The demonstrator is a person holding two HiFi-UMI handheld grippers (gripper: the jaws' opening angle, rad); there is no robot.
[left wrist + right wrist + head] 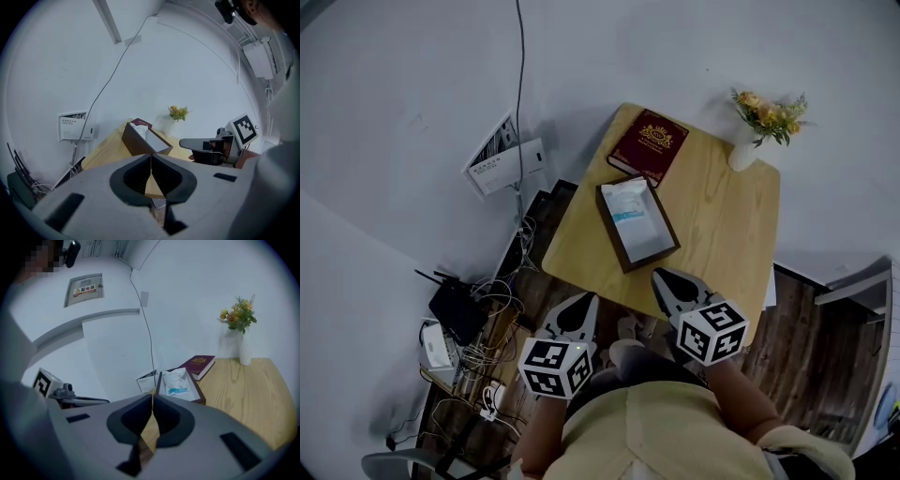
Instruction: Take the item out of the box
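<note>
A dark brown open box (623, 251) lies on the wooden table (722, 225) with a white packet (633, 214) with blue print inside it. In the right gripper view the box (202, 398) and packet (177, 382) sit just beyond the jaws. The box (136, 143) also shows ahead in the left gripper view. My left gripper (588, 299) hangs shut and empty off the table's near edge, left of the box. My right gripper (661, 277) is shut and empty too, at the near edge close to the box's near corner.
A maroon book-like lid (649, 145) lies behind the box. A white vase of flowers (761, 127) stands at the table's far right corner. On the floor at the left lie a white panel (504, 155), a black router (459, 309) and tangled cables (492, 309).
</note>
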